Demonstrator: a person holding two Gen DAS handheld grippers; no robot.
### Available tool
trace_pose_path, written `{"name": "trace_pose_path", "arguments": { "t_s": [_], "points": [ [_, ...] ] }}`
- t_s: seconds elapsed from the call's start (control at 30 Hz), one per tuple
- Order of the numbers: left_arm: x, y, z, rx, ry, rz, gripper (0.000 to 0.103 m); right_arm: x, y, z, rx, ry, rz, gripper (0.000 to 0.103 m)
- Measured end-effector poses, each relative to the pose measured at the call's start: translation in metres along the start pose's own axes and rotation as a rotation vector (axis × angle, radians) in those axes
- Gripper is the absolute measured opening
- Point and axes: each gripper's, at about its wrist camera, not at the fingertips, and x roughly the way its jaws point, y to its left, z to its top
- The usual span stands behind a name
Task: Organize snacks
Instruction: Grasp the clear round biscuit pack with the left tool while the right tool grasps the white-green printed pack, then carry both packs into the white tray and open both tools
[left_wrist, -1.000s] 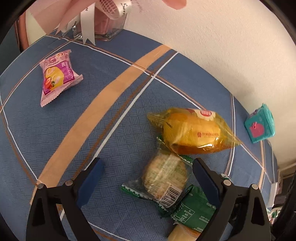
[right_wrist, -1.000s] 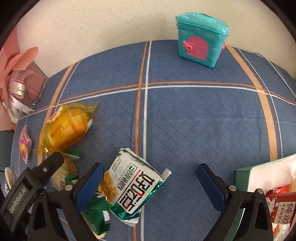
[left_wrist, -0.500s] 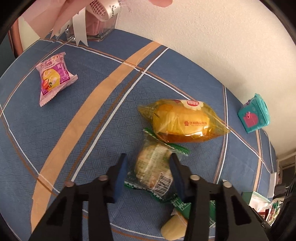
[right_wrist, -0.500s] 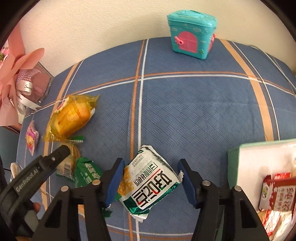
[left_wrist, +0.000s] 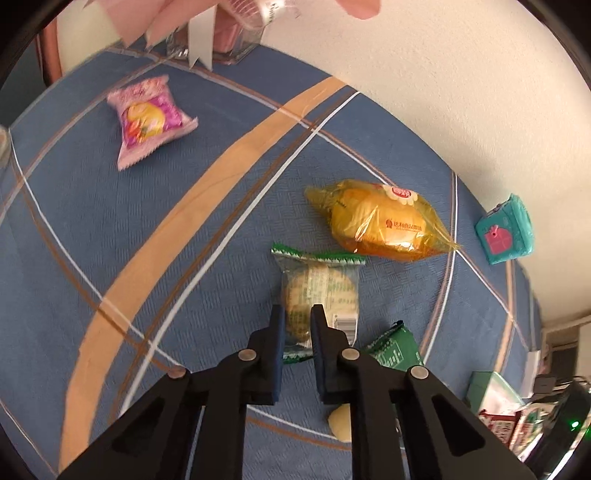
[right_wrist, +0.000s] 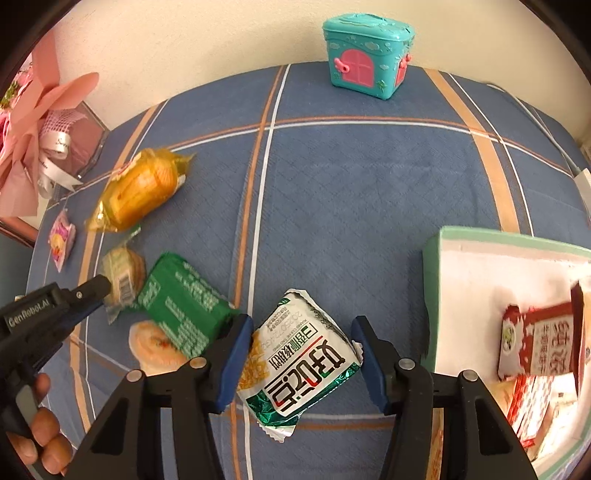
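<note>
Both grippers are engaged with snack packs on a blue plaid tablecloth (right_wrist: 369, 177). The left gripper (left_wrist: 297, 321) is clamped on the near portion of a clear, green-edged biscuit pack (left_wrist: 319, 291); that pack's long axis runs straight away from the tool toward the far side, with its sawtooth end nearest an orange bread pack (left_wrist: 380, 221) lying just beyond. The right gripper (right_wrist: 301, 354) has its jaws closing about a white-and-green crisp packet (right_wrist: 303, 354), which sits tilted between the blue pads; the left pad meets the packet's edge, while the right pad appears at or just off the crimped corner, so firm contact cannot be confirmed. The receiving container, a green-rimmed white box (right_wrist: 432, 258), stands to the right of this packet and already contains red-and-white cartons (right_wrist: 539, 339). In my judgement the coming move turns on that relation: the box lies to the right, the right hand is plainly the nearer, and the left hand's pack must cross the whole spread. A green pack (right_wrist: 181, 302) and a pale round snack (right_wrist: 155, 343) lie between the two tools. A pink pack (left_wrist: 147, 118) rests well apart at far left. A turquoise toy house (right_wrist: 369, 55) stands by the far wall.
</note>
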Motion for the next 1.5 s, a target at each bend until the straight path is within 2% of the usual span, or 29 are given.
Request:
{"name": "trace_pose_path", "arguments": {
  "t_s": [0.23, 0.3, 0.33, 0.37, 0.6, 0.67, 0.8, 1.03, 1.17, 1.33, 1.5],
  "points": [
    [-0.002, 0.013, 0.002, -0.012, -0.010, -0.043, 0.017, -0.005, 0.003, -0.012, -0.045, 0.005, -0.012, 0.057],
    [-0.002, 0.010, 0.005, 0.004, -0.018, -0.058, 0.030, -0.004, 0.003, -0.006, -0.070, 0.003, -0.026, 0.057],
    [-0.002, 0.009, 0.007, 0.014, -0.025, -0.059, 0.045, -0.003, 0.005, -0.004, -0.082, -0.001, -0.034, 0.057],
    [-0.001, 0.005, 0.008, 0.027, -0.034, -0.062, 0.055, -0.002, 0.007, -0.001, -0.095, -0.006, -0.043, 0.057],
    [0.025, -0.018, 0.013, 0.131, -0.028, -0.016, 0.055, 0.008, 0.009, 0.009, -0.133, -0.009, -0.058, 0.053],
    [0.026, -0.024, 0.012, 0.164, -0.044, 0.017, 0.053, 0.014, 0.011, 0.012, -0.139, -0.015, -0.063, 0.053],
    [0.028, -0.026, 0.014, 0.152, -0.045, 0.029, 0.050, 0.021, 0.018, 0.016, -0.164, -0.027, -0.081, 0.053],
    [0.006, -0.013, 0.012, 0.097, -0.044, 0.070, 0.050, 0.013, 0.024, 0.002, -0.169, -0.046, -0.071, 0.047],
    [-0.022, -0.002, 0.006, 0.079, -0.046, 0.080, 0.050, 0.001, 0.017, -0.009, -0.132, -0.054, -0.032, 0.047],
    [-0.047, -0.015, -0.012, 0.110, -0.057, 0.090, 0.050, -0.024, 0.007, -0.028, -0.094, -0.083, 0.009, 0.047],
    [-0.059, -0.029, -0.038, 0.118, -0.042, 0.055, 0.050, -0.045, -0.003, -0.037, -0.037, -0.078, 0.019, 0.047]
  ]
}}
